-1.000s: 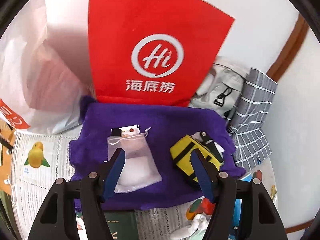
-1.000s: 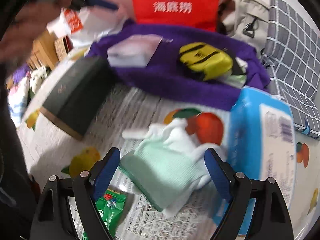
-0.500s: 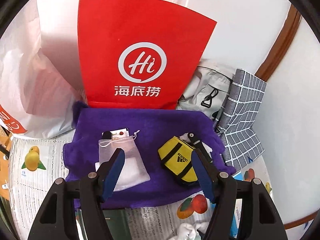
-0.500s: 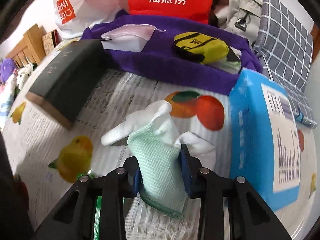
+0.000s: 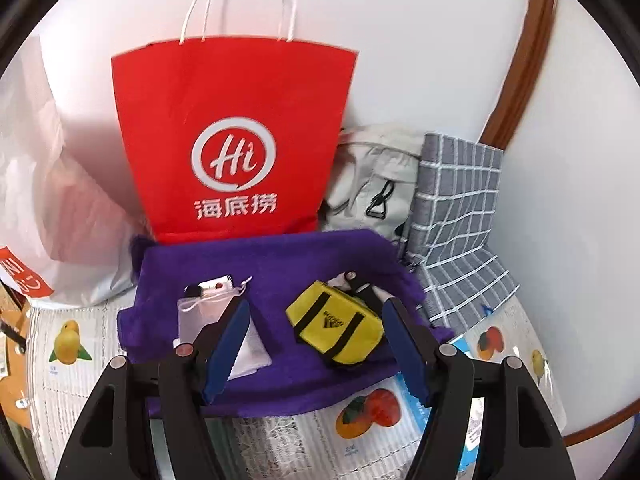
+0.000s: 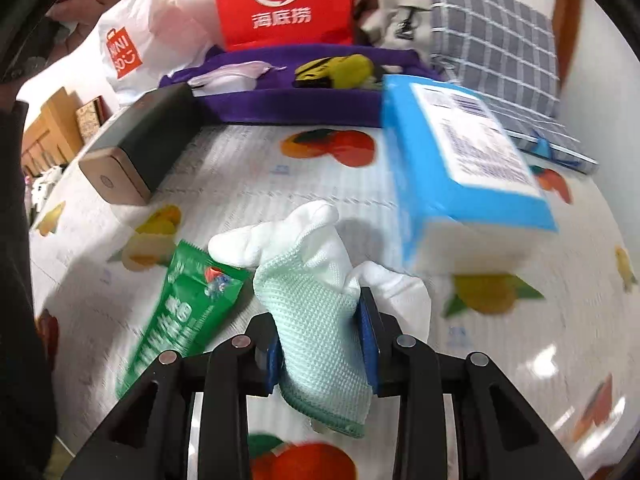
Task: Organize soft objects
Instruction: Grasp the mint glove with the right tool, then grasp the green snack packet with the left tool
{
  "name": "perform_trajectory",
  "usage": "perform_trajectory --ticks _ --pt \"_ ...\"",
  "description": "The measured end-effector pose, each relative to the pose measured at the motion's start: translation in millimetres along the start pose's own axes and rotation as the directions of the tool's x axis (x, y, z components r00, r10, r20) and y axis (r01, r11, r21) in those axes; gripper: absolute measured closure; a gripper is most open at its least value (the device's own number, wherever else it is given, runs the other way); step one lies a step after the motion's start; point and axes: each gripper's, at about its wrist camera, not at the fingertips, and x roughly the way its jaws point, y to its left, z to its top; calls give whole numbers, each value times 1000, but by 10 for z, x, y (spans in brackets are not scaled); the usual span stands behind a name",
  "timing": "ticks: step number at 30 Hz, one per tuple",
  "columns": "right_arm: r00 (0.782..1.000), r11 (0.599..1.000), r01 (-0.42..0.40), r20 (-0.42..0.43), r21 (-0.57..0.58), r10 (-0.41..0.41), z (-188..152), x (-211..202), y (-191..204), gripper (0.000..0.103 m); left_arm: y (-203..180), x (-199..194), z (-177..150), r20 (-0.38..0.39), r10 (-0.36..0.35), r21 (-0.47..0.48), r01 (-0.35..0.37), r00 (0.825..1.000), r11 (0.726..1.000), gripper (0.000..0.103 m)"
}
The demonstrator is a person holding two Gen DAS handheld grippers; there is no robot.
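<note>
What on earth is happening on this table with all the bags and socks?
A person is tidying soft things with two hand-held tools. The right claw has pinched a pale green and white sock above the fruit-print tablecloth. The left claw hangs open and empty over a purple towel holding a yellow pouch and a drawstring bag.

Both views were bright and evenly lit, with a black fisheye ring round each frame and straight lines bowing toward the edges. The left wrist view was sharp; the red bag (image 5: 236, 136) cast a soft shadow toward nine o'clock. The right wrist view was smeared by motion, worst on the blue box (image 6: 460, 160) at two o'clock, with glare spots at four o'clock.
</note>
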Motion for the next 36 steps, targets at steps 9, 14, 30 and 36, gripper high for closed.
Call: perform_trajectory --ticks 9,14,30,36 --pt "997 989 -83 11 122 82 -251 -187 -317 70 -319 -401 -117 138 0 85 -11 990 996 36" --pt "997 991 -80 8 105 80 -327 -215 -336 69 -453 -523 -451 134 28 172 -51 991 984 36" --pt "996 990 -79 42 119 75 -609 -383 -458 63 -332 -517 -1871 -137 82 254 -45 987 966 36" --pt "998 985 -62 41 162 56 -721 -466 -632 63 -437 -429 -2307 -232 46 264 17 972 964 36"
